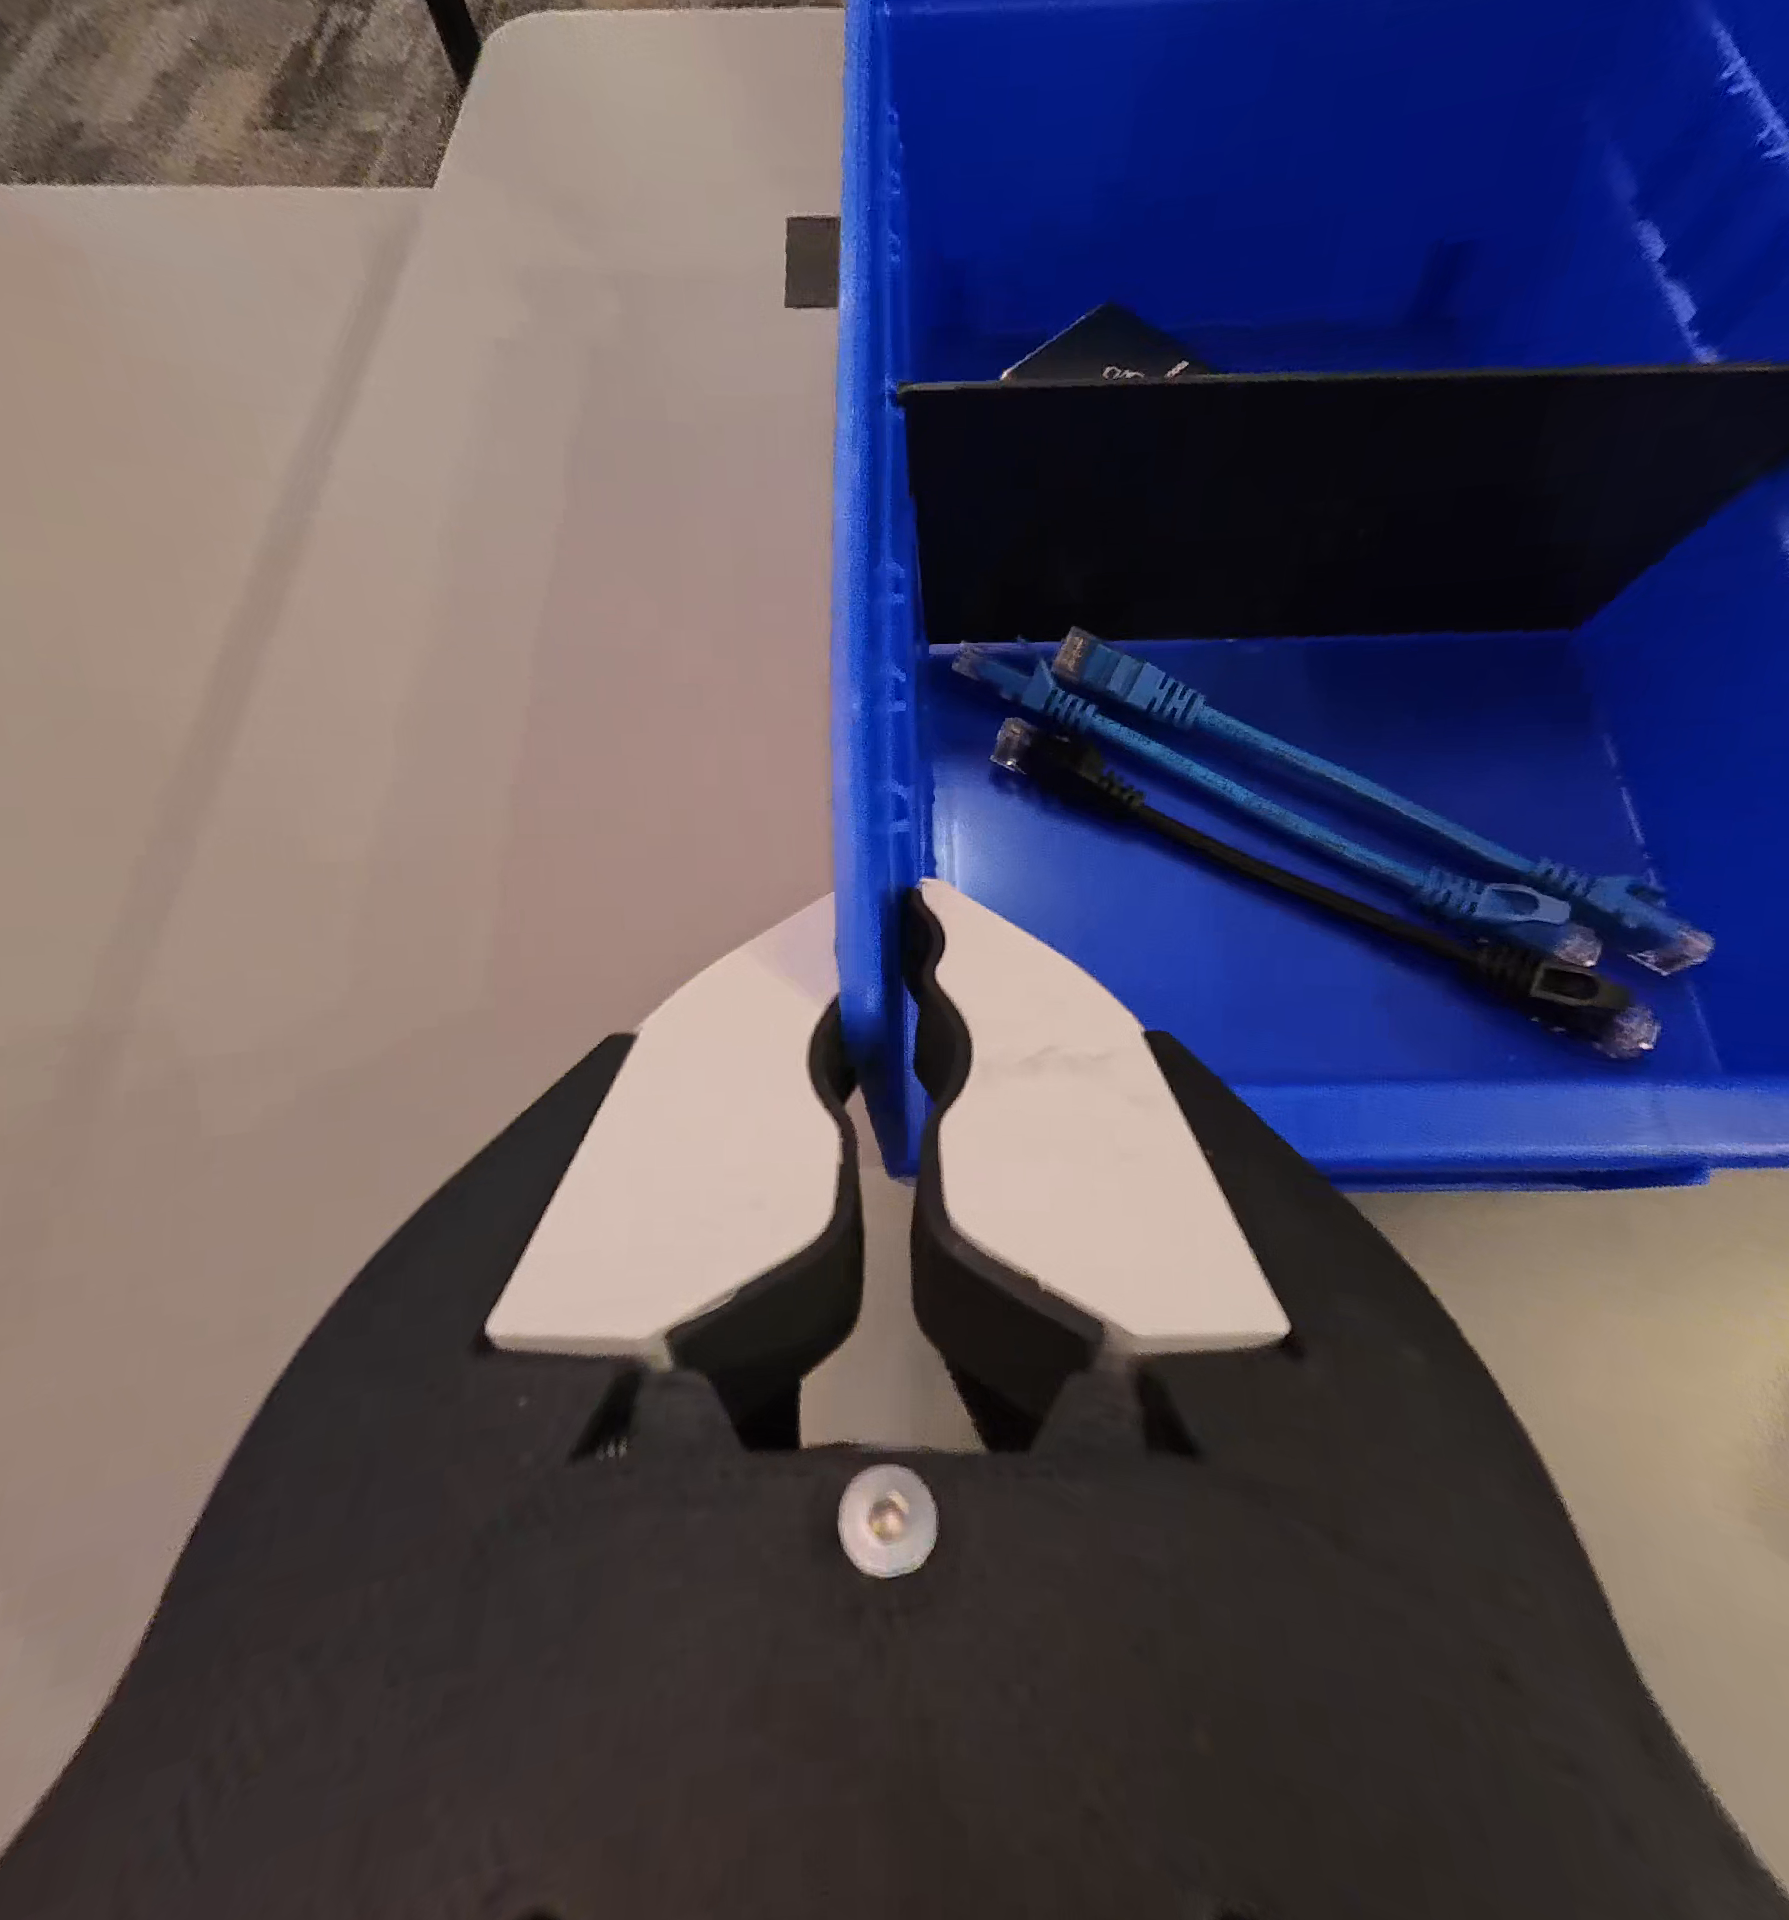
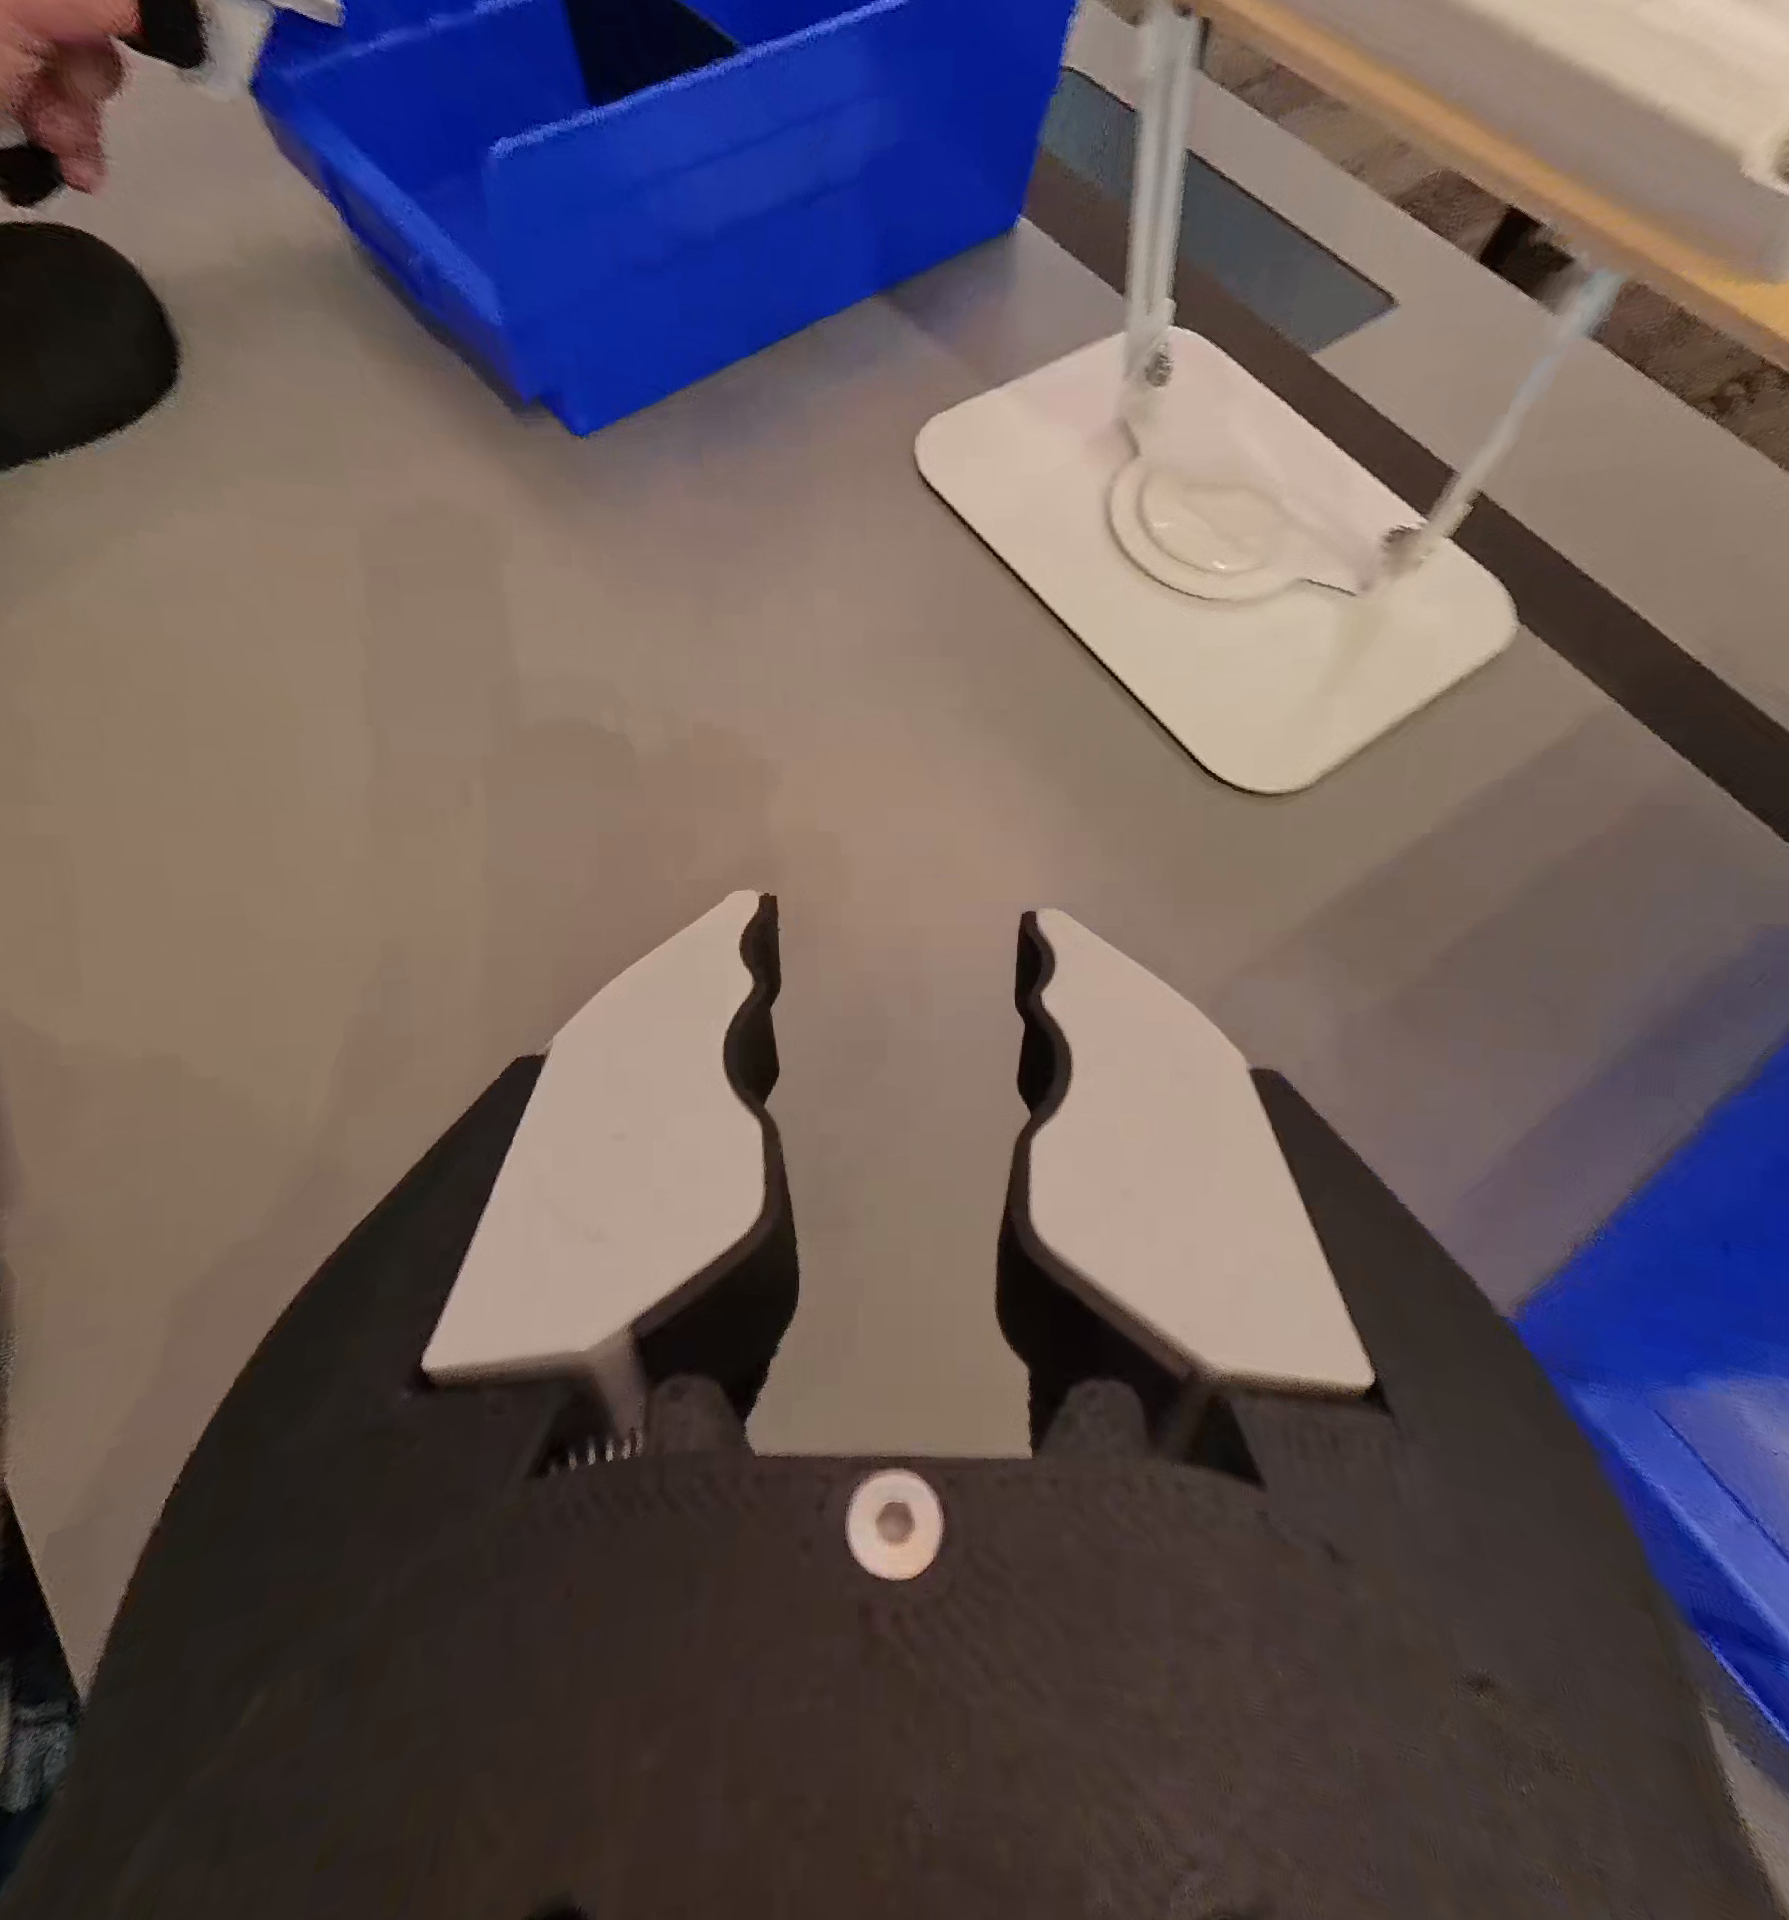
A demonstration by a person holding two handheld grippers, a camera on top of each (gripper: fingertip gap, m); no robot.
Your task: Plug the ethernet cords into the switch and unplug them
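Observation:
In the left wrist view a blue bin (image 1: 869, 623) stands on the grey table. My left gripper (image 1: 879, 914) is shut on the bin's left wall near its front corner, one pad outside and one inside. In the near compartment lie two blue ethernet cords (image 1: 1316, 790) and one black cord (image 1: 1316, 883). A black divider (image 1: 1337, 499) crosses the bin, and a dark flat object (image 1: 1108, 348) peeks up behind it. In the right wrist view my right gripper (image 2: 895, 914) is open and empty above the bare table, well short of the same bin (image 2: 661, 208).
A white lamp base (image 2: 1233, 582) with thin rods stands to the right of the bin. A second blue bin (image 2: 1721, 1351) is at the right edge. A hand (image 2: 28, 94) and a black rounded object (image 2: 28, 343) are at the far left. The grippers' ends are close to 50 cm from one another.

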